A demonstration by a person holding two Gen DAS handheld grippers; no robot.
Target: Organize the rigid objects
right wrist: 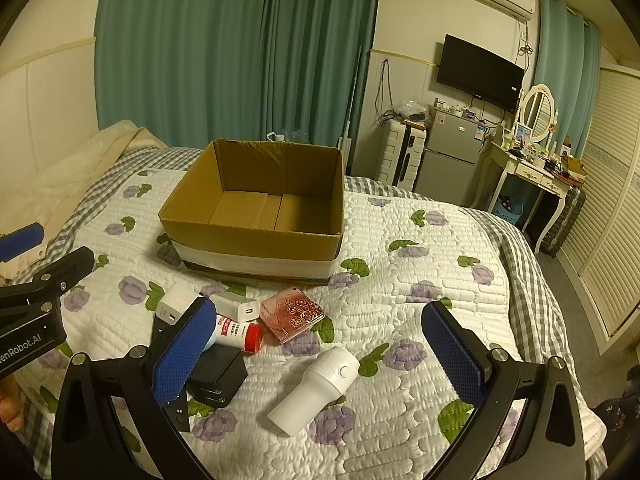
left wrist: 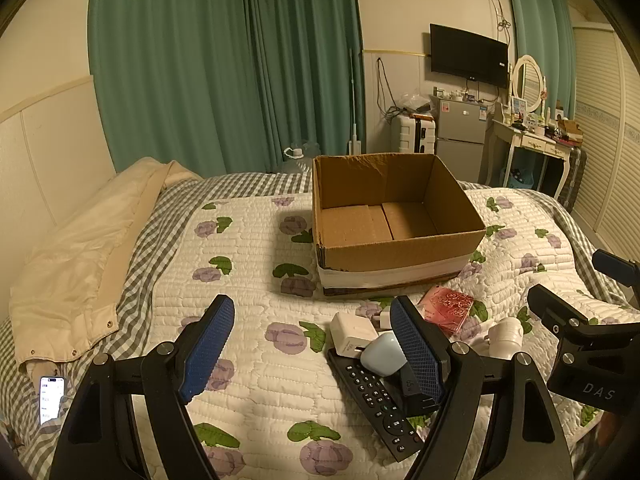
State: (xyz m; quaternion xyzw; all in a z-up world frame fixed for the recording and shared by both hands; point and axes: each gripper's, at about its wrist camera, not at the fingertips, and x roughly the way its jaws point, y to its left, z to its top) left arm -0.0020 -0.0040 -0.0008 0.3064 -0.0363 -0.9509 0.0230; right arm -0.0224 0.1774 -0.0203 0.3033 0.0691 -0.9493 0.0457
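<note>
I hold both tools above the quilt (right wrist: pixel 420 240), angled down toward the clutter. The left gripper (left wrist: pixel 312 344) stands spread wide with nothing between its pads; the right gripper (right wrist: pixel 320 354) is likewise fully spread and empty. The cardboard box (right wrist: pixel 256 240) sits open-topped and empty just beyond the pile, presumably placed there as the destination. The items lie loose before it: the white cylinder (right wrist: pixel 316 388) between my right pads' line of approach, the pink case (right wrist: pixel 292 314), the red-capped bottle (right wrist: pixel 240 332), the white chargers (right wrist: pixel 176 304) and the remote (left wrist: pixel 376 400).
</note>
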